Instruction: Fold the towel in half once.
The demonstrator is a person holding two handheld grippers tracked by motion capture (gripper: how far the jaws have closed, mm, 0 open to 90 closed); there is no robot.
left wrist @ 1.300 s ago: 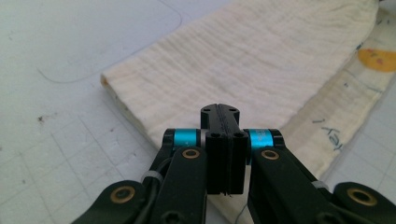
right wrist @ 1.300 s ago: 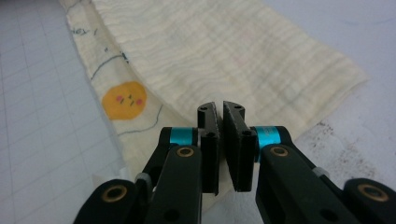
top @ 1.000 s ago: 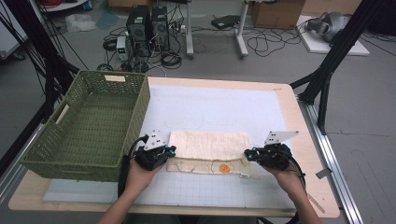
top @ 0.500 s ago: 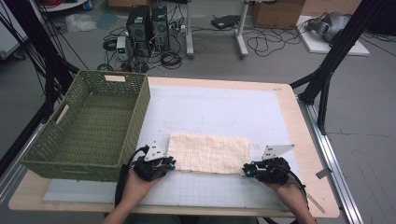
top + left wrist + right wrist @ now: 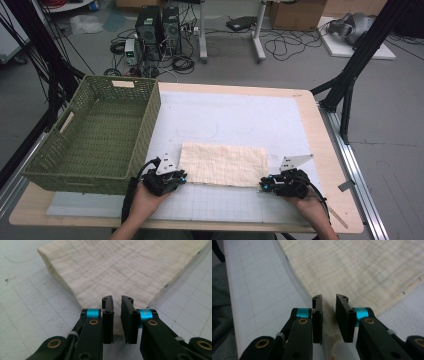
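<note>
A cream, waffle-textured cloth (image 5: 223, 164) lies folded flat into a rectangle on the white gridded mat (image 5: 240, 120).

The left gripper (image 5: 117, 315) hangs over the near corner of a folded cream cloth (image 5: 117, 267) – its jaws, lately moving, now stand slightly apart with the cloth's corner in the gap. The cloth lies on a white gridded mat (image 5: 32, 312), spreading toward the far side.
</note>
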